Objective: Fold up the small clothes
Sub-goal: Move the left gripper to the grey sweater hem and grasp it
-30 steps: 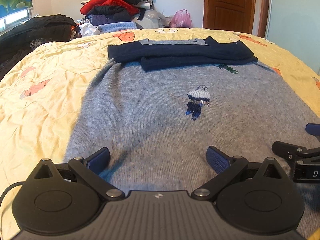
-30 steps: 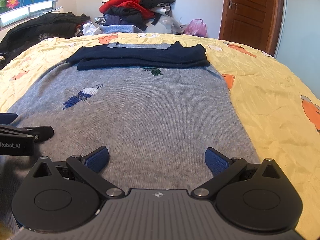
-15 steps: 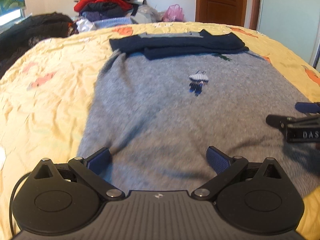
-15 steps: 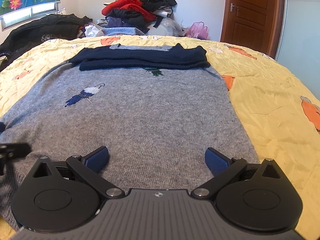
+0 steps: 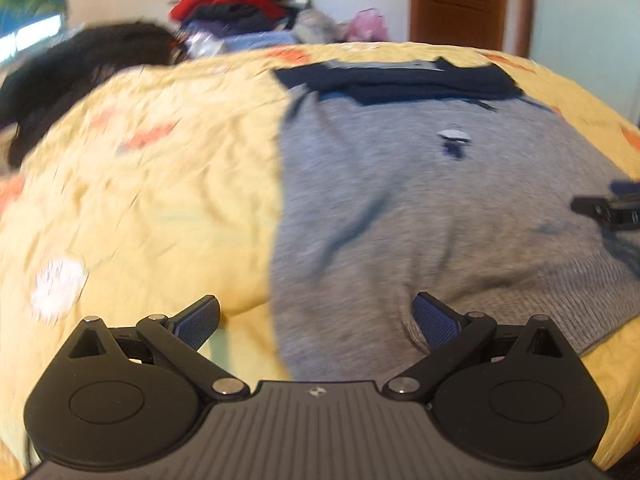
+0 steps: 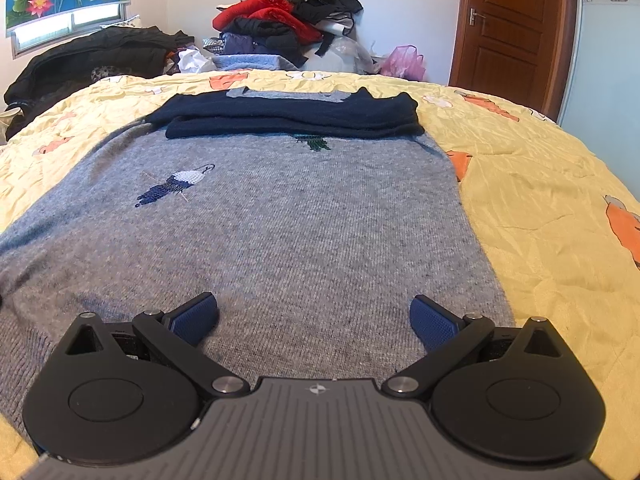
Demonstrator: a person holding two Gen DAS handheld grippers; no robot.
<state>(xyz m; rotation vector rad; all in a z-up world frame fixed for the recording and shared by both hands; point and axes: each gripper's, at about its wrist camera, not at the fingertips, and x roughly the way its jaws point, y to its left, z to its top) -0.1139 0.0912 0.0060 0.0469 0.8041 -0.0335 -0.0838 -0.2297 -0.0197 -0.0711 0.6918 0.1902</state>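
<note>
**Grippers both spread at hem, bottom fold not begun**

Left gripper [image 5: 316, 318] is spread wide w/ nothing between its pads; it sits low over the near-left corner of the grey sweater [image 5: 420, 208], one pad over the yellow bedspread [image 5: 140, 184], the other over the knit. Left wrist view is blurred, so contact w/ the fabric can't be judged.

Progress, as I read it: sweater lies flat on the bed, front up, hem nearest the cams. Navy sleeves [image 6: 292, 114] are already folded across the chest, stacked just below the collar. Body is not yet folded; hem lies flat, w/ a few soft creases near the left corner. What's left is prob. the hem-to-collar fold(s), maybe a final tidy. Approx. halfway.

Bird motif [image 6: 172, 186] sits left of centre on the body, a small green motif just under the sleeves.

Right gripper [image 6: 314, 316] is also spread, empty, held low over the near-right part of the hem, pointing straight up the garment toward the clothes pile [image 6: 288, 20] at the far side. Both grippers seem roughly level, one per corner, so a paired hem pick looks likely
</note>
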